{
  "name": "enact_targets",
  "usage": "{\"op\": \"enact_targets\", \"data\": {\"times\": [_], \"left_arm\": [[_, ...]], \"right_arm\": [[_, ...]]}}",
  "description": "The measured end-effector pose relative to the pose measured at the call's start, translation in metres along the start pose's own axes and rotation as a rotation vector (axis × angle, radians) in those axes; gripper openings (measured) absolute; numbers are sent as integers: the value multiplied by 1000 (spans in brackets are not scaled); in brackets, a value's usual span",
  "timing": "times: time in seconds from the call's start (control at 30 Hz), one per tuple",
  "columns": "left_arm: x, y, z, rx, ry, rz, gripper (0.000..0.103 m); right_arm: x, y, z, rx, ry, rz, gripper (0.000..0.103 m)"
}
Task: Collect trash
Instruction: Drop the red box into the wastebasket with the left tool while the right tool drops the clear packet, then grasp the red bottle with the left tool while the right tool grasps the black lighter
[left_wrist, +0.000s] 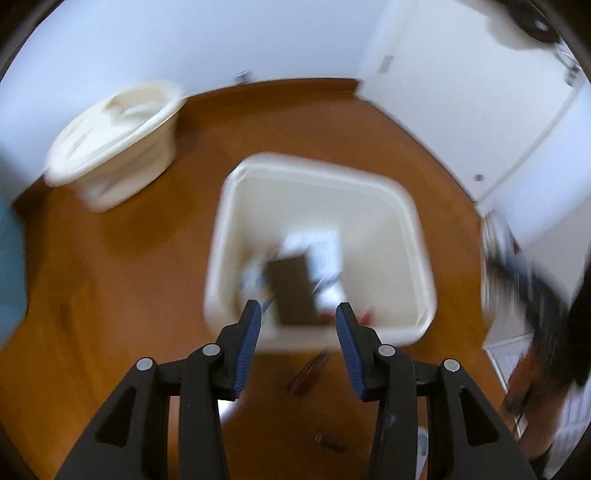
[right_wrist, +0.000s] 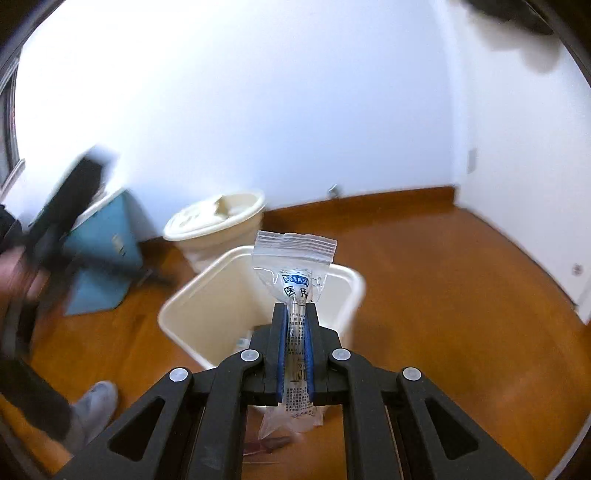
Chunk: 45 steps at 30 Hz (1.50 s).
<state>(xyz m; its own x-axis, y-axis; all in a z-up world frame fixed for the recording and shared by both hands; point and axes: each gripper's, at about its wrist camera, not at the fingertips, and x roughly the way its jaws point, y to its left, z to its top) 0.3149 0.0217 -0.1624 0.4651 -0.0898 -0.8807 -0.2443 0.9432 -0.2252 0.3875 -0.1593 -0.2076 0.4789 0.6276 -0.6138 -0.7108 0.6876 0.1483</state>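
Observation:
A square cream trash bin (left_wrist: 399, 206) stands on the wooden floor and holds several pieces of trash, among them a dark brown card (left_wrist: 291, 291). My left gripper (left_wrist: 299, 314) is open and empty, just above the bin's near rim. My right gripper (right_wrist: 295, 314) is shut on a clear zip-lock plastic bag (right_wrist: 295, 258) with printed text, held upright above the same bin (right_wrist: 207, 295). A red-brown wrapper (left_wrist: 310, 373) lies on the floor in front of the bin.
A round cream bucket with a lid (left_wrist: 110, 144) stands by the wall; it also shows in the right wrist view (right_wrist: 218, 225). A blue box (right_wrist: 103, 254) sits left of it. A small dark item (left_wrist: 327, 441) lies on the floor. The person's foot (right_wrist: 92, 406) is at lower left.

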Motion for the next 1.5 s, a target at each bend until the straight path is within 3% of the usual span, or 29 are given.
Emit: {"op": "enact_targets", "data": {"times": [0.1,0.23,0.3,0.43,0.47,0.53,0.57,0.6,0.8,0.93,1.03,1.2,1.33,1.5], "left_arm": [[13,17,-66,-54,111,64,41],[57,28,-117,-80,312,107,41],[80,31,-130,-39,372,122,41],[128,12,-145,188,426,150,41],[137,4,-148,248,421,145,41],[152,-11,-149,350,412,117,41],[159,-18,-149,392,411,100,41],[165,-22,-147,420,412,79,41],[190,-41,-133,506,390,18,41],[217,-51,-132,596,394,-3,41],[235,-54,-134,646,393,6,41],[267,-57,-139,680,424,36,41],[283,-62,-143,699,442,48,41],[296,-71,-140,722,424,36,41]], "right_arm": [[49,10,18,-46,99,13,8],[112,11,10,-29,253,20,8],[131,10,4,1,300,19,8],[155,25,1,-83,391,-30,11],[159,27,3,-91,397,-27,16],[159,30,6,-83,380,-17,38],[151,23,4,-75,354,-8,63],[145,21,5,-68,322,4,78],[82,10,0,22,106,62,78],[9,-5,-46,100,-3,26,78],[-13,-16,-103,165,101,-22,78],[-6,-27,-190,298,305,-61,78],[9,-6,-219,223,379,-21,78],[35,37,-253,-5,502,3,78]]}}
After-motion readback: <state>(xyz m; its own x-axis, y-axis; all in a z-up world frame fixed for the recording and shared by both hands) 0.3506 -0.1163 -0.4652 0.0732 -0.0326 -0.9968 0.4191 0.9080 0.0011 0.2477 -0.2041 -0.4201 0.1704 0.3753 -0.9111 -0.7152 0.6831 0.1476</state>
